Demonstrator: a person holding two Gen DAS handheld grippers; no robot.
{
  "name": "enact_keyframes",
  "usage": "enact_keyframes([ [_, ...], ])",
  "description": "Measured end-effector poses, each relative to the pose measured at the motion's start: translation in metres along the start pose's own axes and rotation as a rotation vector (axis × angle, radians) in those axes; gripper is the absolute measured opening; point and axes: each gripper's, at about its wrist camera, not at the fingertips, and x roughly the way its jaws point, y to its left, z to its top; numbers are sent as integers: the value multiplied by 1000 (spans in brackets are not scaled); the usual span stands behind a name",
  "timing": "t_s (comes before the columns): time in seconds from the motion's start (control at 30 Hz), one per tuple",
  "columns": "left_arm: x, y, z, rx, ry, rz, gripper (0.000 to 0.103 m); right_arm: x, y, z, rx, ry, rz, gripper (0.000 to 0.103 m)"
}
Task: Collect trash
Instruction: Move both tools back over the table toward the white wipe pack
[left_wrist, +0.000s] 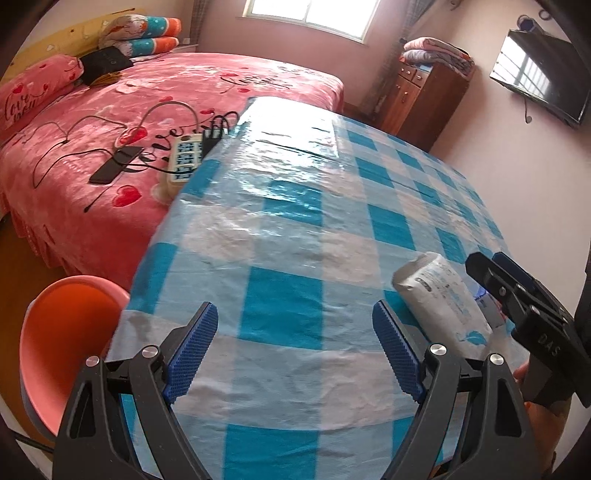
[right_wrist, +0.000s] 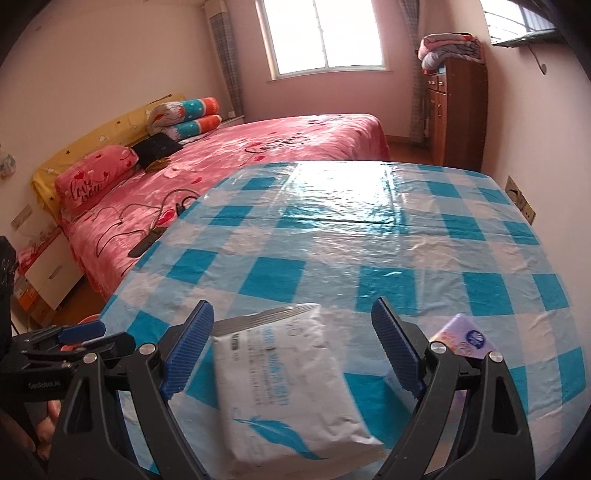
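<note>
Right gripper (right_wrist: 291, 347), jaws spread wide and gripping nothing, poised over a white soft pack (right_wrist: 284, 384) printed with blue lettering and a feather mark. The pack lies flat on the blue-and-white checked tablecloth (right_wrist: 369, 240), at the near edge of the table, framed between the two blue ribbed pads but apparently clear of both. Left gripper (left_wrist: 295, 350), likewise spread wide and bare, hangs over plain cloth; the same pack (left_wrist: 439, 295) lies just beside its right-hand pad, outside the jaws.

Step in hand, as judged: approach to the first piece of trash, no grasp yet made. The next move calls for the right gripper to lower until its pads flank the pack's long sides, then close. The pack looks soft and may buckle, so a grip across its middle seems safer than one at a corner.

A smaller purple packet (right_wrist: 465, 339) lies just beside the right-hand finger of the right gripper, partly hidden behind it; what it is cannot be read. It may be brushed during descent. The two grippers stand near one another, so the left should keep clear. No bin or bag for the trash shows in either view.

Surroundings: an orange chair (left_wrist: 59, 343) at the table's left edge; a bed with pink cover (left_wrist: 110, 147) carrying cables, a power strip (left_wrist: 184, 158) and a dark flat device; a wooden cabinet (right_wrist: 461, 114); a wall-mounted television (left_wrist: 539, 77).
</note>
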Motion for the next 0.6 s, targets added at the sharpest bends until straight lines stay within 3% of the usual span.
enact_keyframes([
  [0.6,7,-61,-5,99,27,-65,85,-5,-63,-3,94,-10,-52,89],
])
